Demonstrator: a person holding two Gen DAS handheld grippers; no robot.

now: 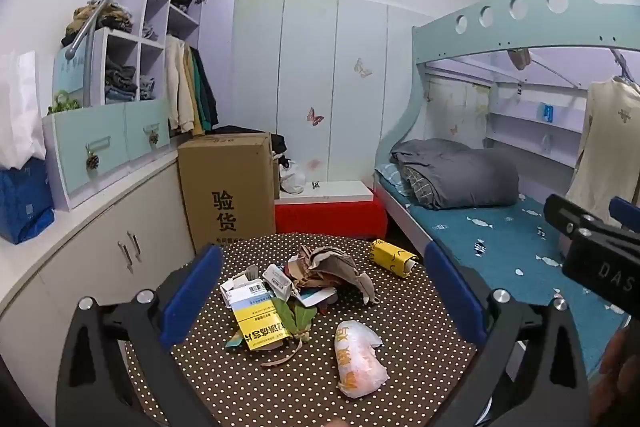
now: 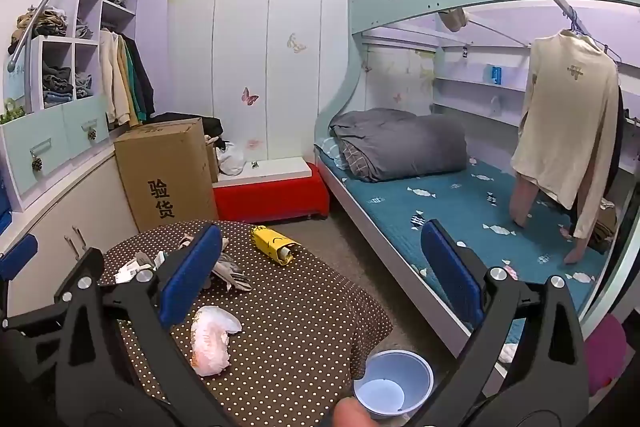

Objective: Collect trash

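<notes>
A round table with a brown polka-dot cloth carries trash: a pile of torn boxes, paper and leaves, a crumpled white-and-orange plastic bag, and a yellow wrapper roll at the far edge. My left gripper is open and empty, hovering over the pile. My right gripper is open and empty, above the table's right side. A white plastic cup sits low by the table's near right edge.
A cardboard box and a red bench stand behind the table. White cabinets line the left. A bunk bed with a grey duvet is on the right, with a hanging cream shirt.
</notes>
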